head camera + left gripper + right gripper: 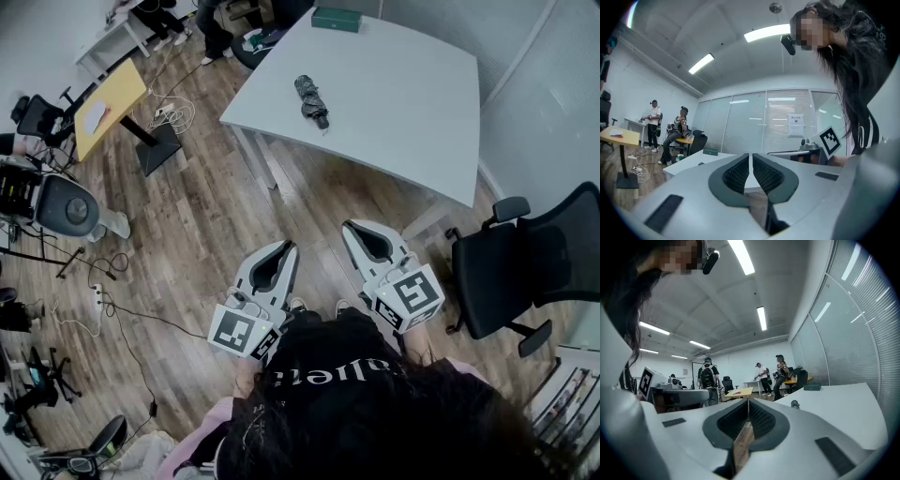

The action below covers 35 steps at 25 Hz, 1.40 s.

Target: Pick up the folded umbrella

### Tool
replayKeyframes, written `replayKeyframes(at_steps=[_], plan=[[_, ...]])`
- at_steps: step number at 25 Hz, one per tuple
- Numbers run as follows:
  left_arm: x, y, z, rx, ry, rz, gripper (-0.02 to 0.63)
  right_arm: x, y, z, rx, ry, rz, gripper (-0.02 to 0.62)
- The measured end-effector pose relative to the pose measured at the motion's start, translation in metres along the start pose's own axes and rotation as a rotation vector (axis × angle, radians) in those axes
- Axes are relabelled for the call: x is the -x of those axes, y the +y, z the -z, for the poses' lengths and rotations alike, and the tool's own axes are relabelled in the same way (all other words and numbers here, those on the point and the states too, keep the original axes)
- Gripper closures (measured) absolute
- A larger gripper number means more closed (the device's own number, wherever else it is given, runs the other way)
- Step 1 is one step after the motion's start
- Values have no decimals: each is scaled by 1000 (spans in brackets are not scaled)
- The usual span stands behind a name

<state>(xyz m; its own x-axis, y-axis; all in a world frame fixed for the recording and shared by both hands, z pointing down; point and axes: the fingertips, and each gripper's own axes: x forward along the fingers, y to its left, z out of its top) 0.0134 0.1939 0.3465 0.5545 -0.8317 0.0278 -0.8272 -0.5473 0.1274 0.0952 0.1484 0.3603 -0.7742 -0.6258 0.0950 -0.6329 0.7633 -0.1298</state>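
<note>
The folded umbrella [312, 101], dark and rolled up, lies on the white table [403, 112] well ahead of me. Both grippers are held close to my body over the wooden floor, pointing level toward the table and far short of it. My left gripper [286, 247] is shut with nothing between its jaws, and my right gripper [351, 226] is shut and empty too. In the left gripper view the jaws [750, 155] meet at the tips, and the umbrella [701, 163] is a small dark shape on the table. In the right gripper view, past the closed jaws [748, 400], the umbrella [795, 404] lies on the tabletop.
A green box [336, 19] sits at the table's far edge. A black office chair [525, 267] stands at the right, near the table's corner. At the left are a yellow desk [108, 105], cables on the floor and equipment. People stand at the back of the room.
</note>
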Motion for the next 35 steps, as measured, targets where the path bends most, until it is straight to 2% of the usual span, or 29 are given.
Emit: replayKeyframes(at_steps=[6,19,27,35], plan=[[-4,-13,3,0,40,-1,578,9,-1,4,-24,24,-8,571],[-27,-19,9,-18,67,-39,578,6,-17,8,-54,53,-63,569],[-35,-36,28,-4,101,-65,578,21,-30,26,-83,79,-88,569],[-56,-22,28,16,110,-57,578,4,-39,28,-100,102,-102,569]])
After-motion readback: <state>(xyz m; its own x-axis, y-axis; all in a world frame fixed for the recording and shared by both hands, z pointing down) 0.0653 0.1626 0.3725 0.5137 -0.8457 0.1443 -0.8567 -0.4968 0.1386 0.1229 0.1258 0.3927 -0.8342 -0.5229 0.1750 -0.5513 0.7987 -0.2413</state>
